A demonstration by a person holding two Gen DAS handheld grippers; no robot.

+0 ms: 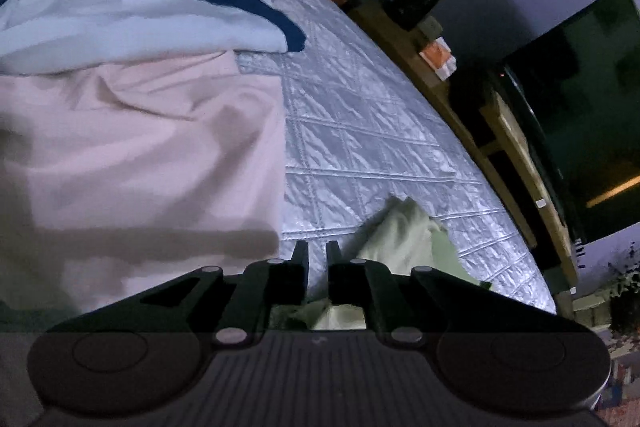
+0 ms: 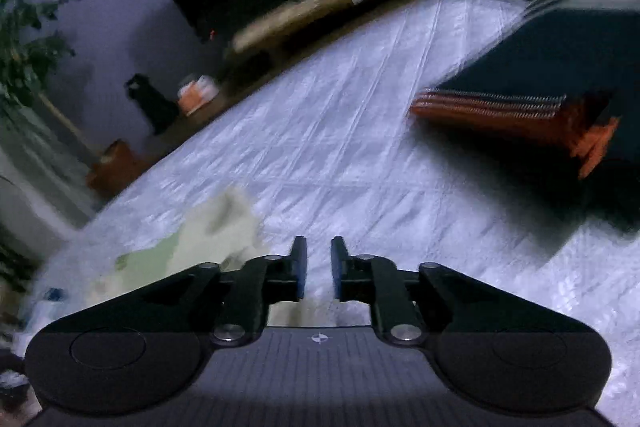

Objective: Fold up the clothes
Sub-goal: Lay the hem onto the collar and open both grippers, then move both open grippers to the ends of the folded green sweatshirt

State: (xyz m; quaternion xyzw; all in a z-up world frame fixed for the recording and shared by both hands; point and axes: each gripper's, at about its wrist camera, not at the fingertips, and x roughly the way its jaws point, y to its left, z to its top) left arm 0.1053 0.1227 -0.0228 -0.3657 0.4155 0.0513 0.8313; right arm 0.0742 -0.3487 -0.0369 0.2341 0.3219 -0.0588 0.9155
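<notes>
In the left wrist view three pieces of clothing lie on the quilted silver bed cover [image 1: 360, 131]. A pink garment [image 1: 140, 155] fills the left of the frame. A white and navy garment [image 1: 132, 11] sits above it at the upper left, overlapping its top edge. A pale green cloth [image 1: 404, 235] lies at the lower centre, just right of the left gripper [image 1: 318, 259], whose jaws stand a narrow slit apart with only the cover showing between them.

In the blurred right wrist view the right gripper [image 2: 319, 263] is slightly open and holds nothing. The green cloth [image 2: 192, 247] is at the lower left. One dark box with orange trim [image 2: 540, 99] sits at the right. No writing is readable.
</notes>
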